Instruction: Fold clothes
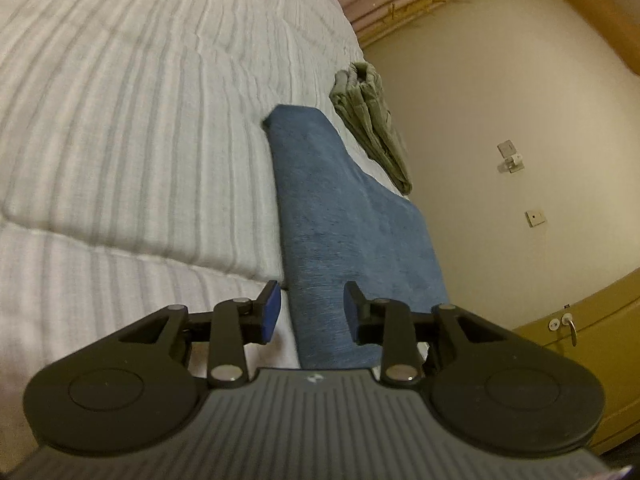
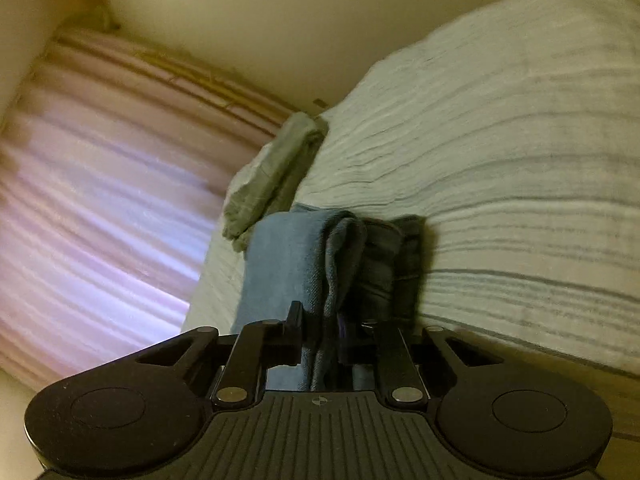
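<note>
Two garments on white bedcover with thin grey stripes (image 1: 140,120): blue knitted cloth (image 1: 344,216) laid out long near bed edge, crumpled olive-green garment (image 1: 372,120) further along same edge, just beside blue cloth's far end. No containers seen in either view. Left black two-finger gripper with blue pads (image 1: 312,308) standing well open, jaws apart either side of blue cloth's near end, cloth running between them; contact with pads not clear, nothing clamped. Right black two-finger gripper (image 2: 320,328) closed down tight on bunched fold of blue cloth, layers gathered and hanging in thick pleats between its fingers, darker grey-blue folds on right side of bunch. From right wrist, olive-green garment (image 2: 272,172) seen lying past blue cloth (image 2: 280,264), at border of bedcover (image 2: 500,140). Pink pleated curtain (image 2: 100,208) filling left of right-wrist view, blurred. Cream wall (image 1: 500,80) with small switch plates (image 1: 536,218), yellow-olive cabinet with key in lock (image 1: 572,328) at right of left-wrist view. Near end of blue cloth cut off behind both gripper bodies; garment type not determinable.
</note>
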`<state>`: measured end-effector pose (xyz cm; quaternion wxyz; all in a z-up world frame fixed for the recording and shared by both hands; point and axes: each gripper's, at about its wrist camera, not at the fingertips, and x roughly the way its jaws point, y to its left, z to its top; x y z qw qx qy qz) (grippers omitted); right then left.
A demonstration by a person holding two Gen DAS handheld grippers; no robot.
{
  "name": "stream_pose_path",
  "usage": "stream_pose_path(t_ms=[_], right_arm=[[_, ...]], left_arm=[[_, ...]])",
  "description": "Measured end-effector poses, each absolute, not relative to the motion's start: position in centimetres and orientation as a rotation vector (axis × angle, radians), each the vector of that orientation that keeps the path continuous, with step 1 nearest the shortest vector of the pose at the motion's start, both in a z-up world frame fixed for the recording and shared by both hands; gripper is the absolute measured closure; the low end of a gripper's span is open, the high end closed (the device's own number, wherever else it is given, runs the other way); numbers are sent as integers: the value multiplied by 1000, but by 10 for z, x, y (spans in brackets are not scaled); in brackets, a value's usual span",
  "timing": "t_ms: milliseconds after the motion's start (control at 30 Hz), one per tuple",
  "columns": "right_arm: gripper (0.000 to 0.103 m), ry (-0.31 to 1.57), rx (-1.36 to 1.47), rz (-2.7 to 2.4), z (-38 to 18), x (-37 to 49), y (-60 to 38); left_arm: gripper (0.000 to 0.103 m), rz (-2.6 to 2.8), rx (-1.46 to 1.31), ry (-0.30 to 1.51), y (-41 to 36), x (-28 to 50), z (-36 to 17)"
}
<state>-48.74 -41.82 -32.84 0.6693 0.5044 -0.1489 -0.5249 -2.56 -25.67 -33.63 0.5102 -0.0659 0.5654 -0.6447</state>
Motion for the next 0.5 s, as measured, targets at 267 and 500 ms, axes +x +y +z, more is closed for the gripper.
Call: stream_pose_path(t_ms=[267,500], right_arm=[[67,-308,1271,-1166,-347,-496,-420],[25,-324,1310,-1158,-341,-519,-428]], left_arm=[[62,-1521,-121,1378,-276,-47,-343],[47,-1489,-129,1406,-286,-59,-357]])
